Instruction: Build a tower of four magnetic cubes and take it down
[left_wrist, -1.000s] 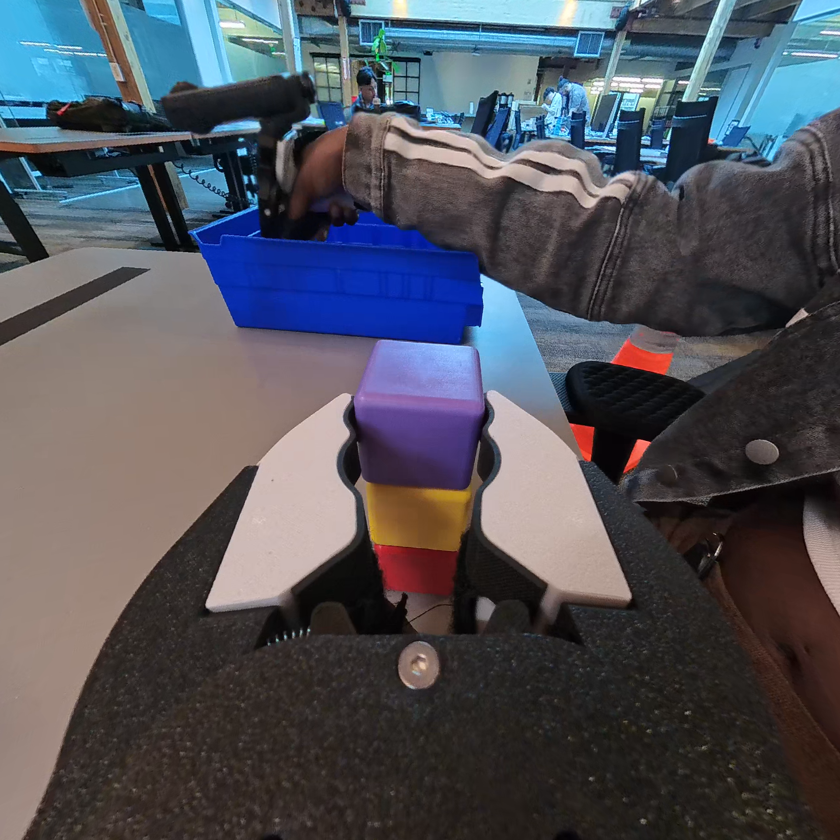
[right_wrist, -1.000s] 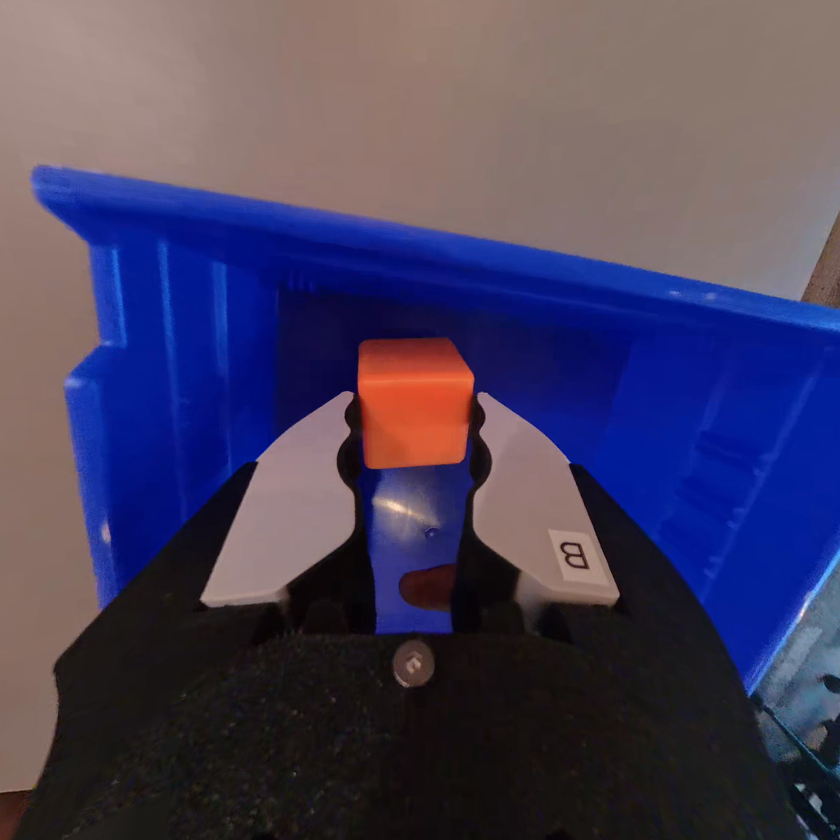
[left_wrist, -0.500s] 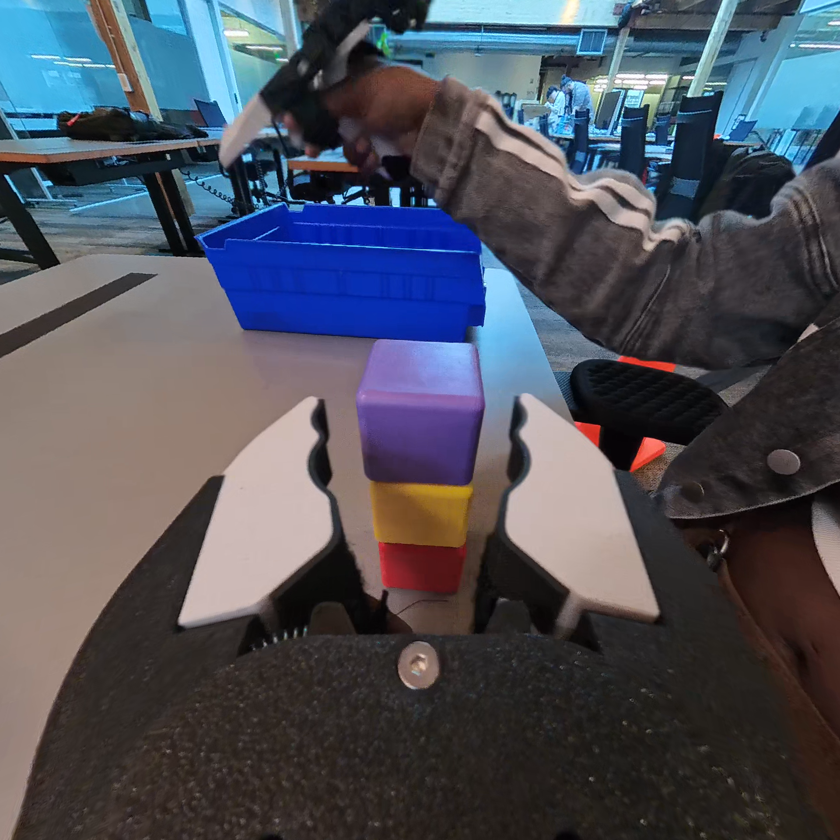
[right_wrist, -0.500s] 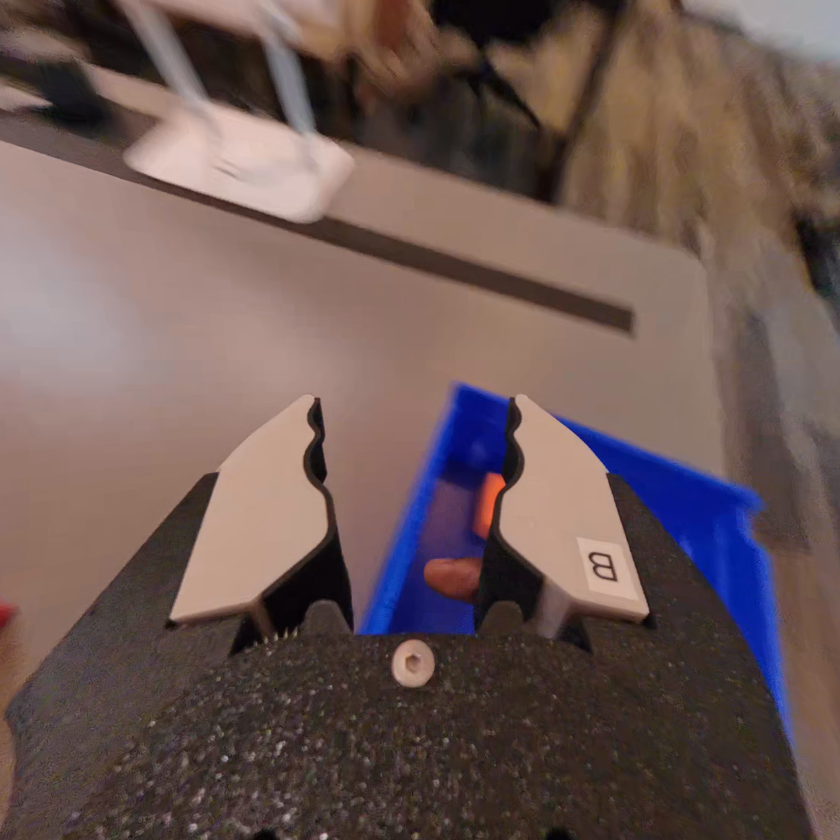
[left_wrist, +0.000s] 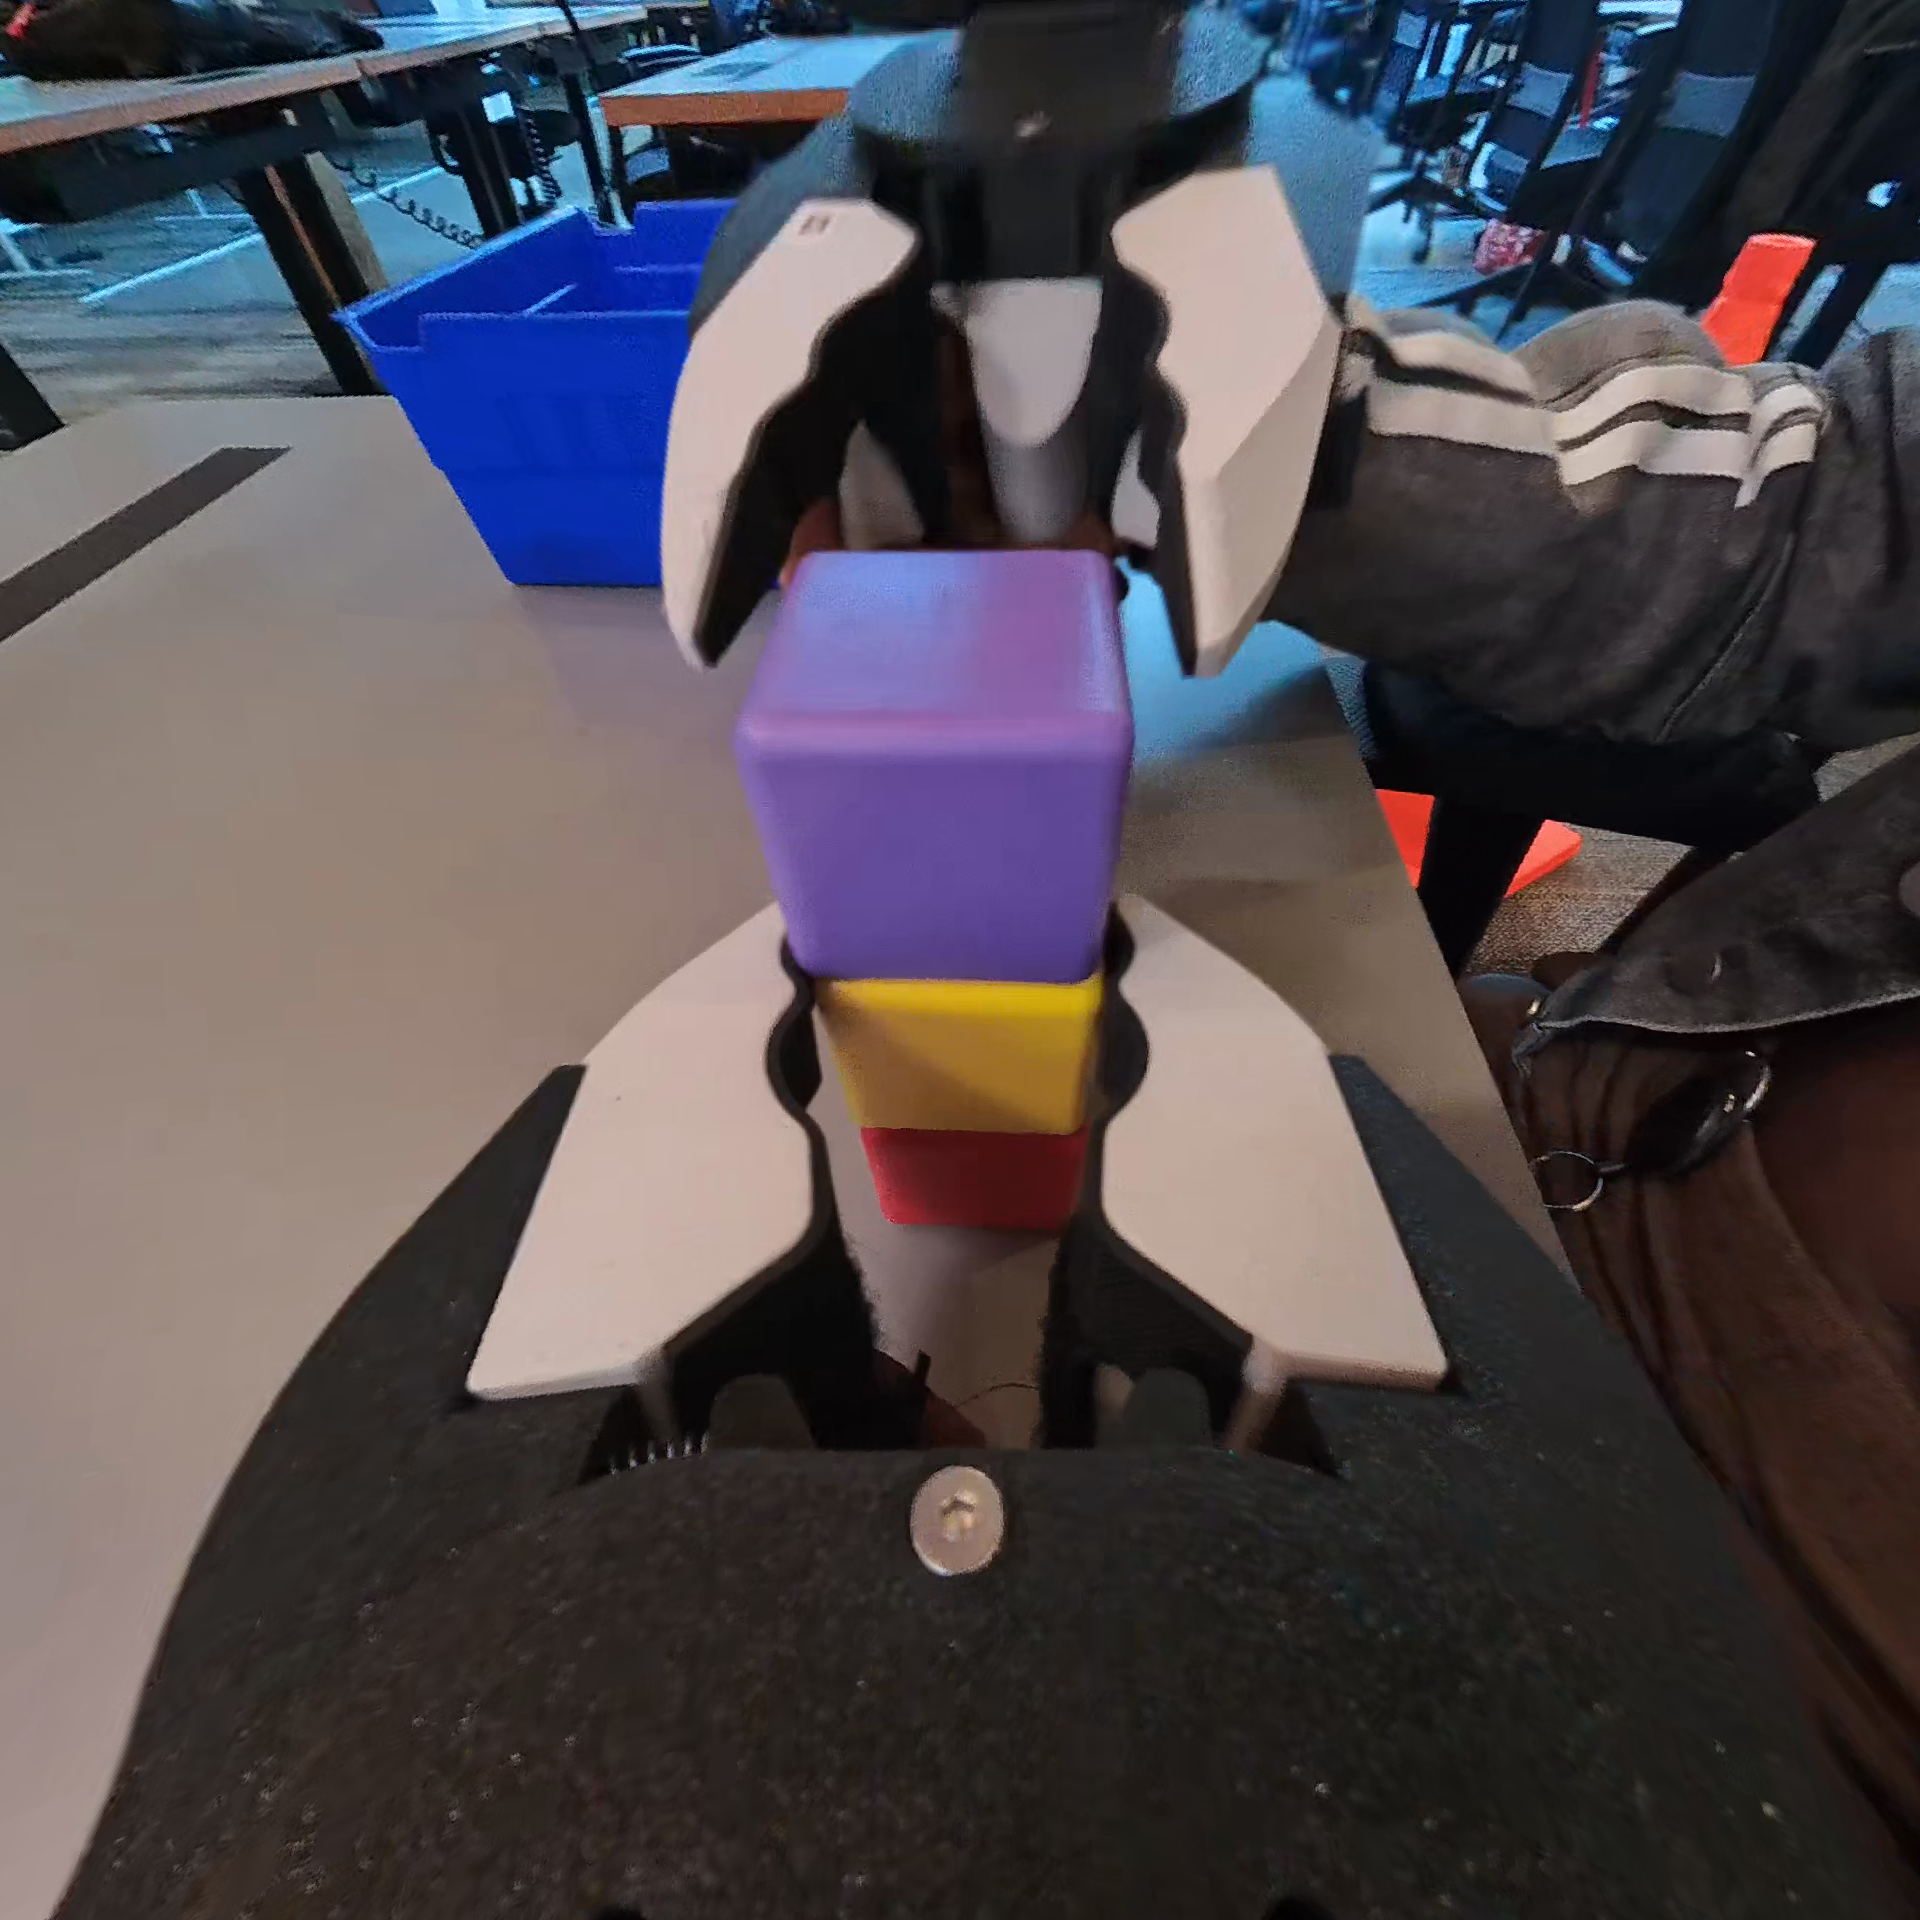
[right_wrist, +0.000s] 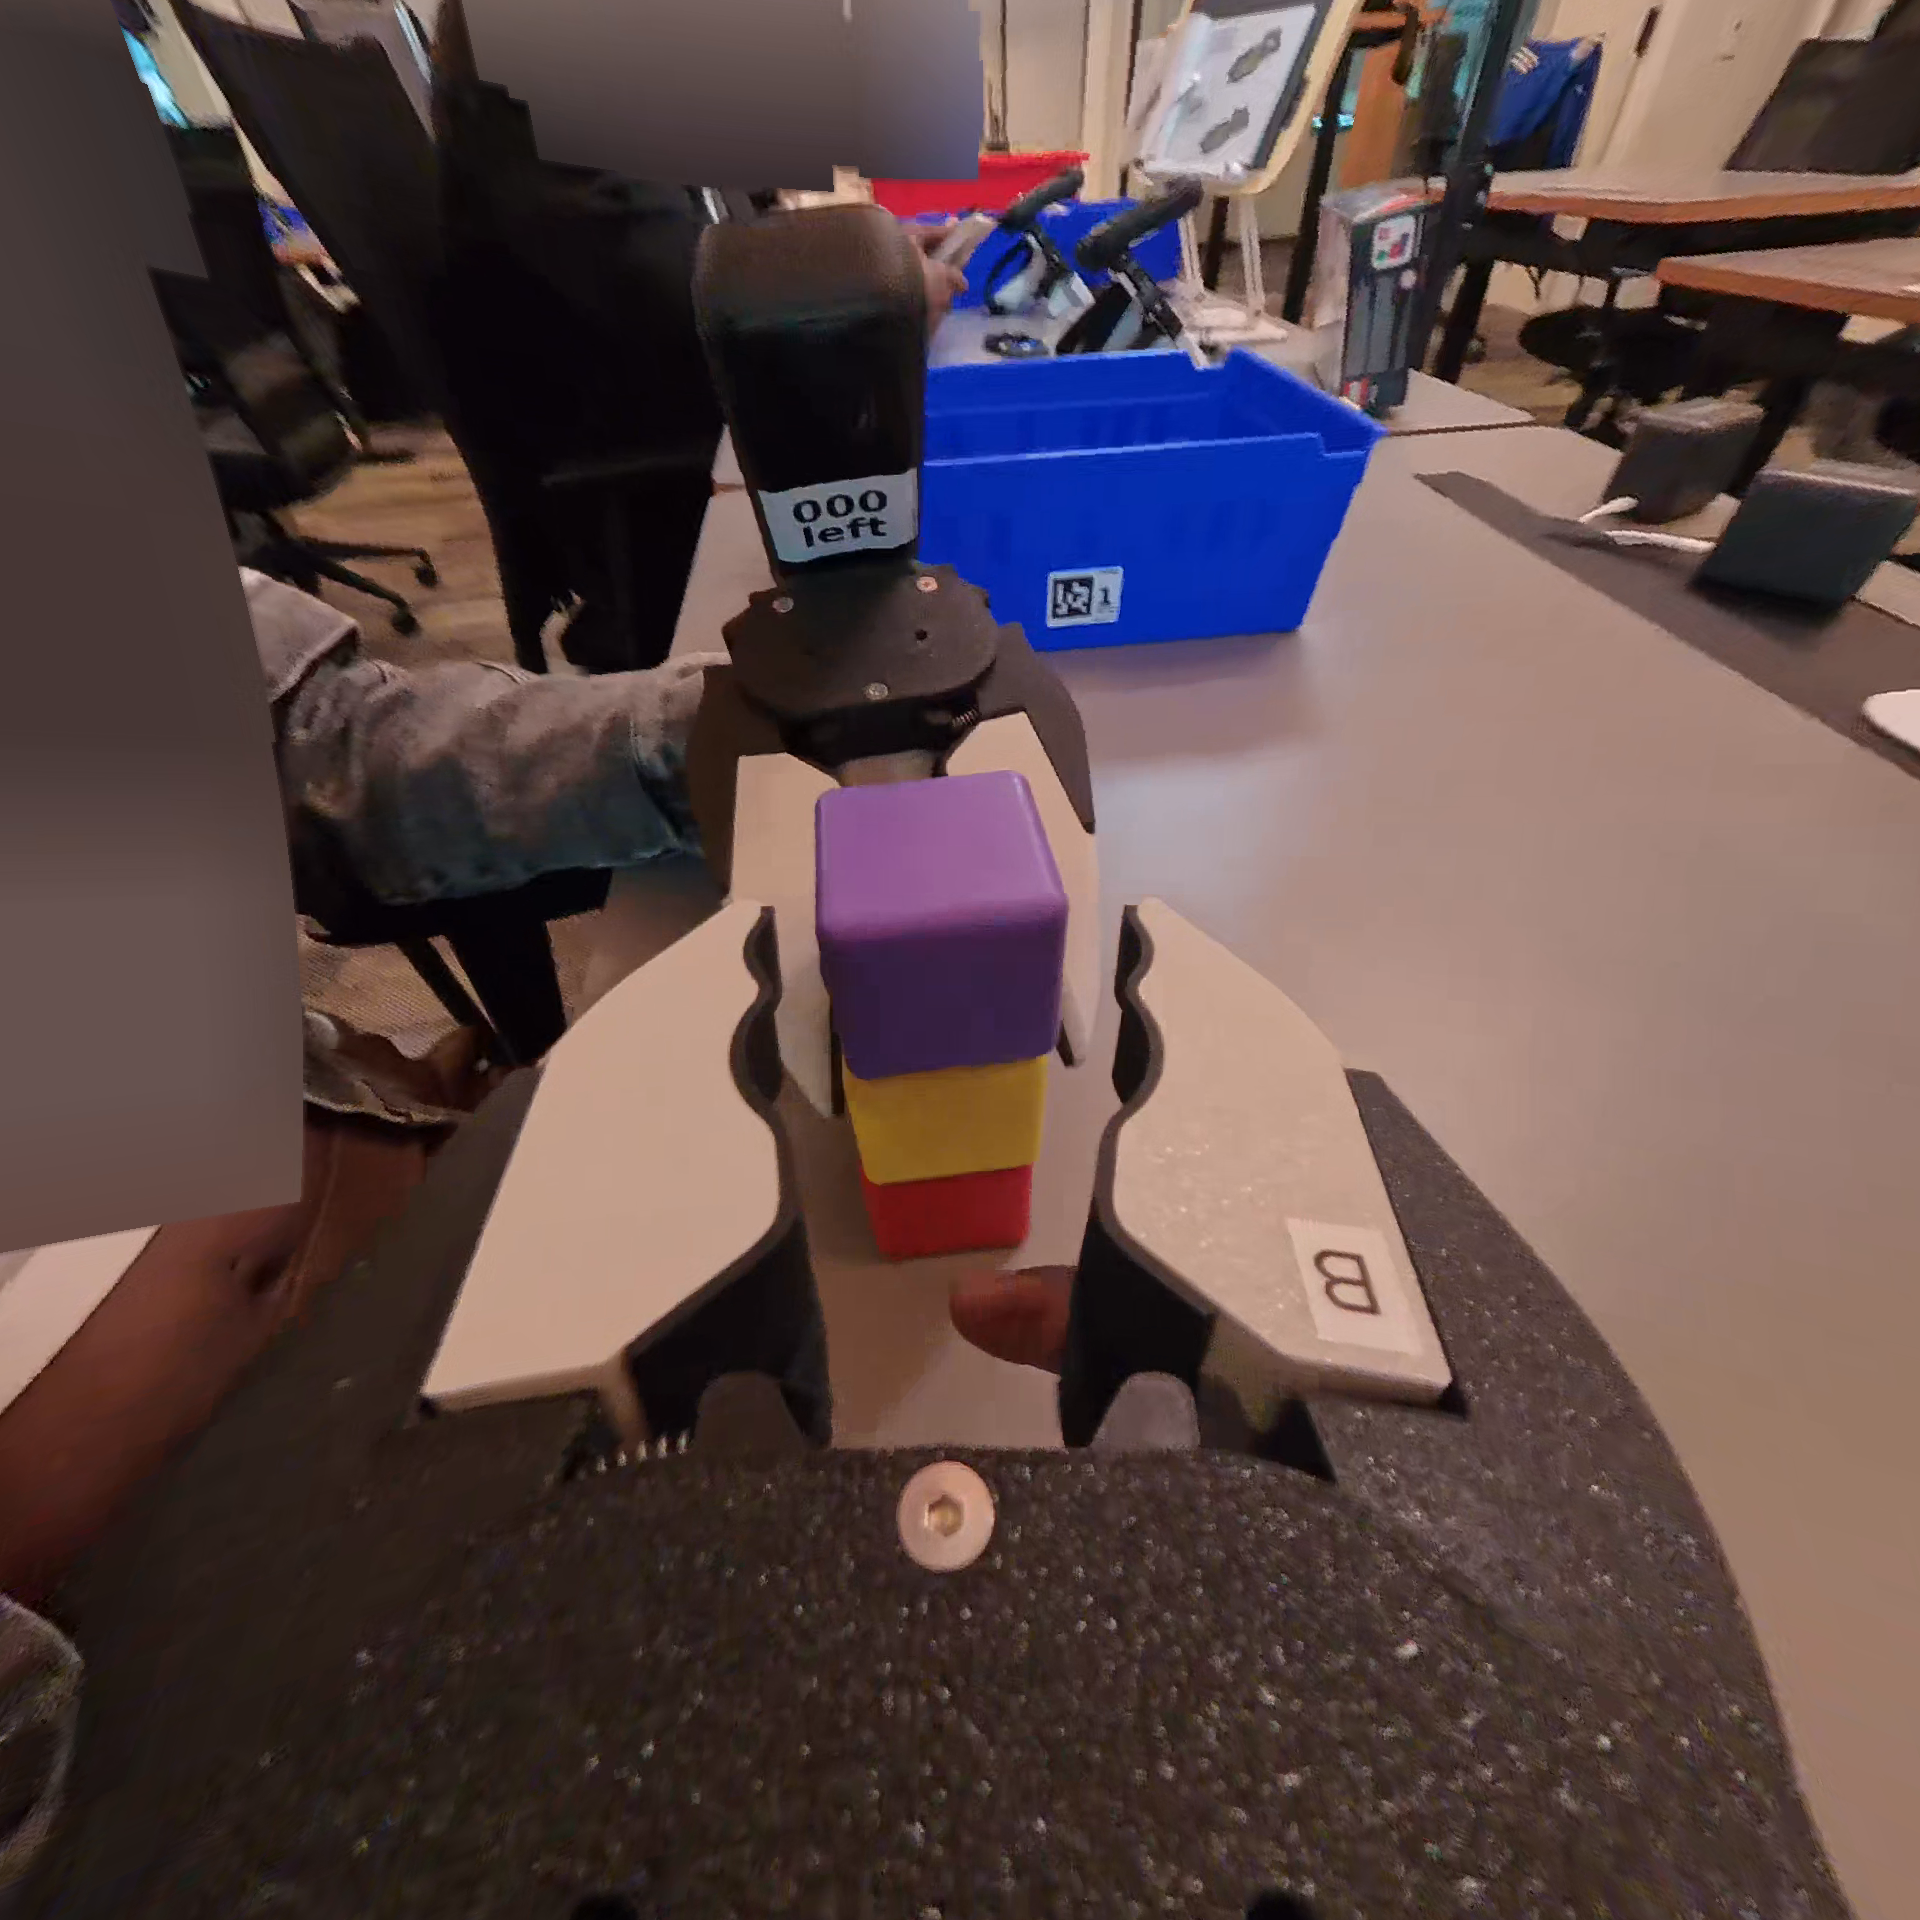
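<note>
left fingers (left_wrist: 686, 1122): clamped at the seam under the purple cube, pads pressed on the upper sides of the yellow cube (left_wrist: 961, 1049), so the left gripper (left_wrist: 956, 956) is counted as gripping yellow
right fingers (right_wrist: 644, 1091): spread wide either side of the purple cube (left_wrist: 935, 790). A gap is seen on both sides and nothing is pinched, so the right gripper (right_wrist: 940, 914) is loose
far left: grey table (left_wrist: 312, 831) with a dark strip (left_wrist: 125, 530) laid across it
left of middle: blue bin (left_wrist: 540, 416) parked on the table behind the tower and well apart from it. Its inside can't be made out from the left wrist view
middle: a tower of three is stood upright on the table, with the red cube (left_wrist: 971, 1174) at the bottom, yellow on it and purple on top, faces roughly lined up
above middle: the right gripper is seen from the front, its tips hung just past the back corners of purple's top face
right: a grey denim sleeve (left_wrist: 1558, 540) with white stripes is stretched in from the right edge to that gripper
far right: an orange cone (left_wrist: 1756, 281) is spotted on the floor behind the sleeve
</note>
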